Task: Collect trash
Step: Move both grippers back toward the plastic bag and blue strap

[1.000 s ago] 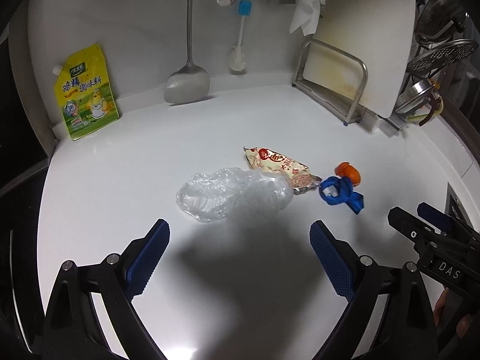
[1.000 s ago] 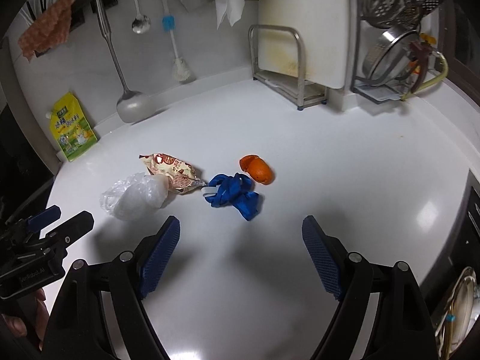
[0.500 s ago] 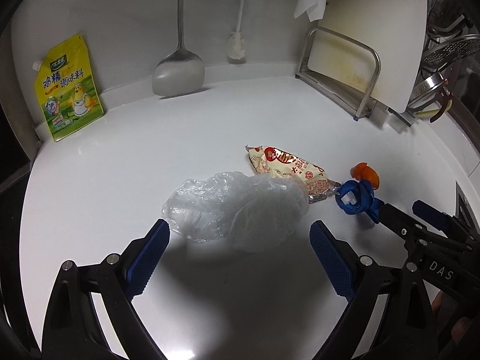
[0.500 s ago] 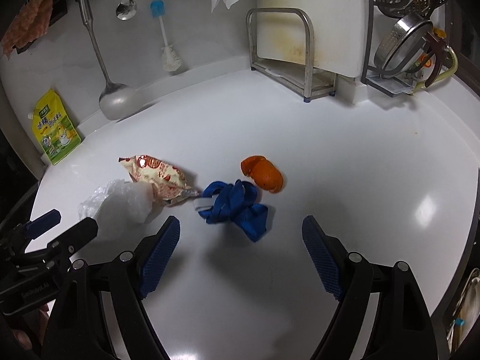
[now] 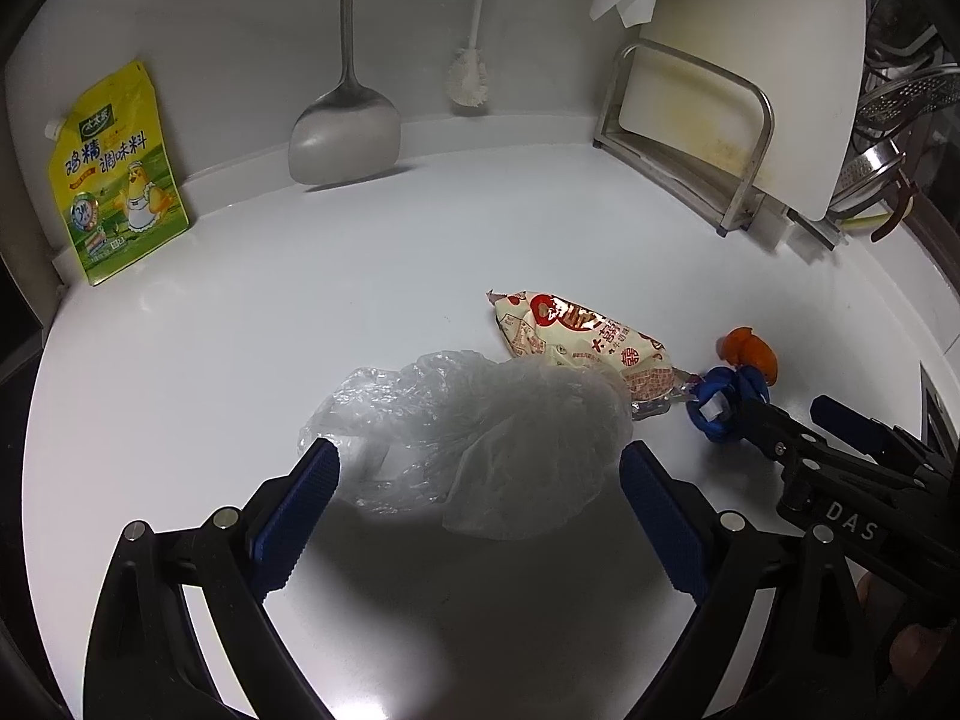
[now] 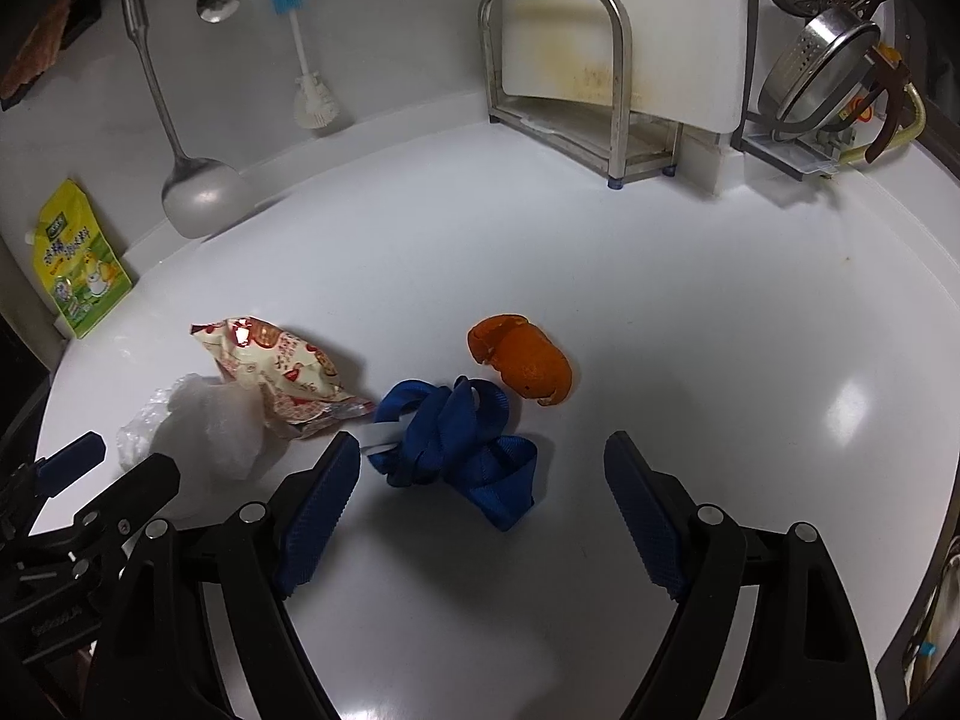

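Clear plastic bag [image 5: 474, 438]: crumpled on the white countertop [image 5: 240, 312], lying between the spread fingers of the left gripper [image 5: 477, 483], its near edge about level with the fingertips; contact with the pads cannot be told.
Snack wrapper [image 5: 582, 348]: cream and red, just beyond the bag on the right, its near end touching or tucked under the bag's edge.
Blue strap [image 6: 456, 441]: bunched in a loose knot right of the wrapper, lying between the fingertips of the right gripper [image 6: 483, 462], closer to its left finger.
Orange peel [image 6: 522, 360]: curled piece just beyond the strap, to the right.
Left gripper: wide open, gripping nothing.
Right gripper: wide open, gripping nothing.
Seasoning pouch [image 5: 114, 180]: yellow, leaning on the far-left wall.
Spatula [image 5: 345, 126]: metal, hanging at the back wall.
Bottle brush [image 5: 471, 54]: blue-handled, hanging right of the spatula.
Cutting board [image 5: 744, 72]: white, upright in a metal rack [image 5: 708, 138] at far right.
Colander [image 6: 816, 72]: steel, far right beyond the board.
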